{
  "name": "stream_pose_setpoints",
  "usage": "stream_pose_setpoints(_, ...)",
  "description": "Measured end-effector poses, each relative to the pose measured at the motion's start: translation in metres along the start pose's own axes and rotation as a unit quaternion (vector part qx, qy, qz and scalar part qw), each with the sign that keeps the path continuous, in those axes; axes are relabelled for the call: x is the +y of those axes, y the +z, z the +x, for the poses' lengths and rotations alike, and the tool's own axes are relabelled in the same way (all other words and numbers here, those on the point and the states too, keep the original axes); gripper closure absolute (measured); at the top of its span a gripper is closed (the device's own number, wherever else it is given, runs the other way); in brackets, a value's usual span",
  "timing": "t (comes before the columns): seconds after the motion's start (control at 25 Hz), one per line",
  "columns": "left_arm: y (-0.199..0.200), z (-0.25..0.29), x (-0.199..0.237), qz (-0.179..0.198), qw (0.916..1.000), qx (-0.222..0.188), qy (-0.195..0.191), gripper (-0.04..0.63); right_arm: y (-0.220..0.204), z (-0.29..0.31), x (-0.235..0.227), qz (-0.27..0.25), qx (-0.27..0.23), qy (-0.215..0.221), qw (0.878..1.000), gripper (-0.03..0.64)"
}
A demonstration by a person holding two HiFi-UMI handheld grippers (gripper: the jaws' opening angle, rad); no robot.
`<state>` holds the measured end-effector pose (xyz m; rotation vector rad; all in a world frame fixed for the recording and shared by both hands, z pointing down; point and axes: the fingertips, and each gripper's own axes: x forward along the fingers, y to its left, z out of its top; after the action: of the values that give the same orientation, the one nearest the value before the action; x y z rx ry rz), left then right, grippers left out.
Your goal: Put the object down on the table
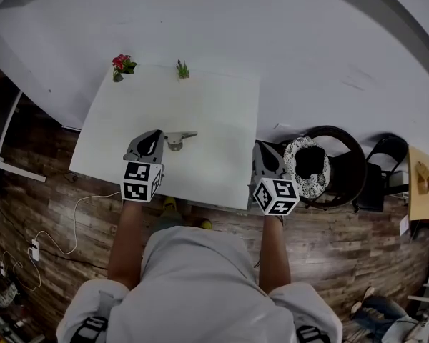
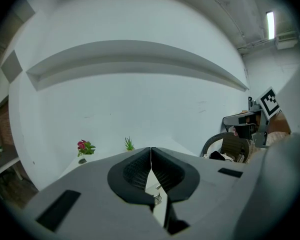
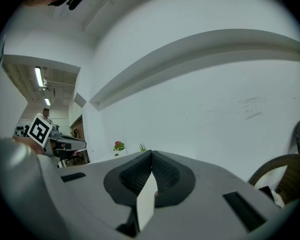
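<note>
A small grey metal part (image 1: 179, 140) with a short arm pointing right lies on the white table (image 1: 200, 106), near its middle. My left gripper (image 1: 155, 136) hovers just left of it, jaws closed tip to tip with nothing between them. In the left gripper view the pads of my left gripper (image 2: 151, 151) meet, and a bit of the metal part (image 2: 157, 199) shows through the gap below them. My right gripper (image 1: 263, 150) is at the table's right front edge. In the right gripper view my right gripper (image 3: 151, 156) is also shut and empty.
A red-flowered pot (image 1: 120, 66) and a small green plant (image 1: 182, 68) stand at the table's far edge. A dark round chair (image 1: 339, 164) with a black-and-white cushion (image 1: 307, 166) stands just right of the table. Cables (image 1: 75, 224) trail on the wooden floor at the left.
</note>
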<state>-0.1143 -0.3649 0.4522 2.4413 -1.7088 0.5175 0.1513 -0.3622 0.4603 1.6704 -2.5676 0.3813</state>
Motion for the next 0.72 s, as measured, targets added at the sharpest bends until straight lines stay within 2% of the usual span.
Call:
stream_pose_setpoints(0.12, 0.007, -0.005, -0.001, 0.011, 0.9999, -0.011, 0.007, 0.575, 0.003, -0.002, -0.003, -0.001, -0.003, -0.002, 1.0, 0.609)
stream_pose_setpoints(0.4, 0.02, -0.019, 0.004, -0.008, 0.9987, -0.041, 0.029, 0.575, 0.002, -0.013, -0.011, 0.001, -0.007, -0.009, 1.0, 0.609)
stream_pose_setpoints(0.72, 0.032, -0.034, 0.006, -0.004, 0.9968, -0.067, 0.043, 0.575, 0.006, -0.022, -0.017, -0.005, -0.008, -0.021, 1.0, 0.611)
